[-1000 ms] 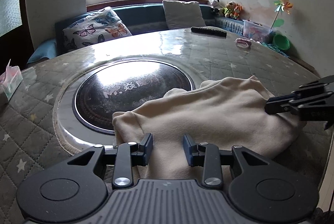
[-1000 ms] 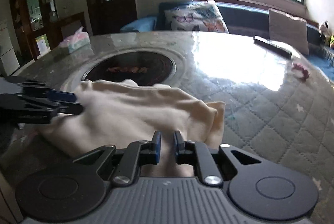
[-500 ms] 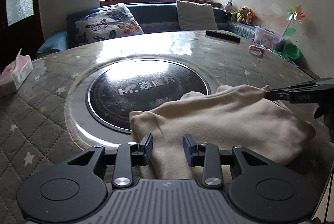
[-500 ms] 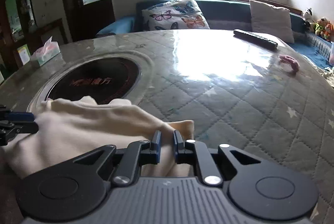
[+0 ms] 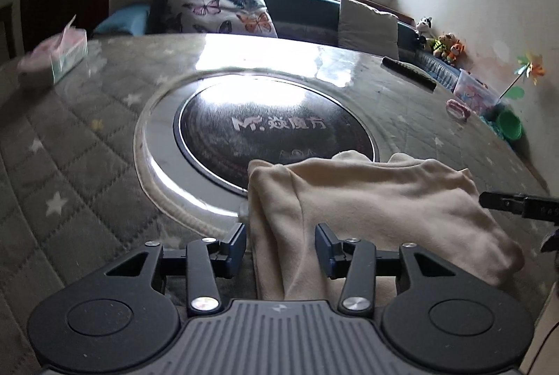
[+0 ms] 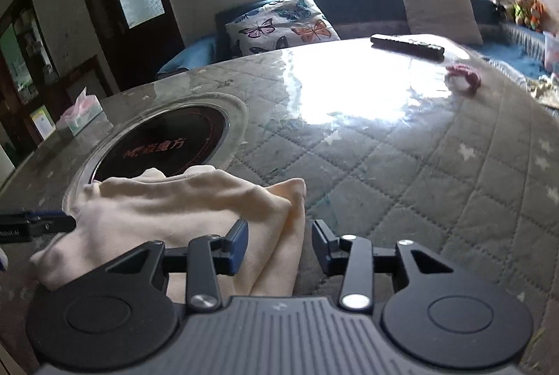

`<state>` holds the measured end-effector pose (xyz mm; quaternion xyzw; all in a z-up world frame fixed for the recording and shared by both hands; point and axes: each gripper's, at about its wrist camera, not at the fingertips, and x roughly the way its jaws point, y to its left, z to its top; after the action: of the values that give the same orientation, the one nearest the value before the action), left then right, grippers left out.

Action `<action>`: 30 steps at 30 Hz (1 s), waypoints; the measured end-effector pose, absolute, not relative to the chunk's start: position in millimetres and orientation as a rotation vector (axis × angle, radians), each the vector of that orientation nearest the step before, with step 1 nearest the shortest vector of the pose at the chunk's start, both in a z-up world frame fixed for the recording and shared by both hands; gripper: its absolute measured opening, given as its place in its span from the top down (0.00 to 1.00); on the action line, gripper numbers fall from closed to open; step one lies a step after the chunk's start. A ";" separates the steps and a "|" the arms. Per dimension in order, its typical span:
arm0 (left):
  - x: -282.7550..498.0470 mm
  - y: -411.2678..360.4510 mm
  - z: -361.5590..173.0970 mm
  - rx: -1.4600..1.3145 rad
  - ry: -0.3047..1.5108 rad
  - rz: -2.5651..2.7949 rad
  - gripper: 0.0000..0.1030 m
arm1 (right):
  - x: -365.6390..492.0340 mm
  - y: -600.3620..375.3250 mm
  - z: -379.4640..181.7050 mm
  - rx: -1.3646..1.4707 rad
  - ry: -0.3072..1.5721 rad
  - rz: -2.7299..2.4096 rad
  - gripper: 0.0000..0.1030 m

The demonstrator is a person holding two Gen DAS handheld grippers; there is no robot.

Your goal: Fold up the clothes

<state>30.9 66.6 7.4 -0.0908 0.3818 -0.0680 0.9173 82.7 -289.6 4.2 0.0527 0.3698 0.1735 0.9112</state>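
Round table (image 5: 87, 172), quilted cover under clear sheet, black glass disc (image 5: 272, 134) set in its middle. Cream garment (image 5: 367, 200) lies bunched and partly folded at the near edge of the table, its far edge overlapping the disc rim.

Left gripper (image 5: 281, 240): jaws wide apart, straddling the garment's left folded edge, holding nothing. Right gripper (image 6: 279, 240): jaws also wide apart, the garment's right corner between them, nothing pinched.

Step in hand, by my guess: re-grip for the next fold. To do it well, set each claw square over a doubled edge, close on all layers at once, keep both grips level so the cloth lifts flat, carry toward the disc without dragging on the slick sheet. Risk: catching only the top layer, so the fold opens.

Containers: tissue box (image 5: 64, 55) on the table left of the disc, pink tissue sticking out the top. Clear plastic bin (image 5: 477, 92) beyond the table right of the disc, contents too small to tell. Green bowl (image 5: 510, 125) beside it, contents not visible. Remote (image 6: 407, 46) and small pink thing (image 6: 463, 78) lie on the table far beyond the garment.
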 end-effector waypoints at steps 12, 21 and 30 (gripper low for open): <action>29.8 68.2 5.6 -0.239 0.799 -0.152 0.66 | 86.9 -284.8 -6.3 0.136 0.782 0.356 0.62; 28.9 64.2 5.8 -0.212 0.797 -0.137 0.59 | 93.2 -285.9 -9.0 0.172 0.766 0.329 0.67; 28.2 59.2 5.6 -0.214 0.791 -0.149 0.78 | 94.2 -279.7 -11.3 0.197 0.762 0.342 0.86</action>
<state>28.2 59.2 5.6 -0.1037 0.3842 -0.0723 0.9146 94.2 -279.7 -11.3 0.0953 0.3692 0.1660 0.9094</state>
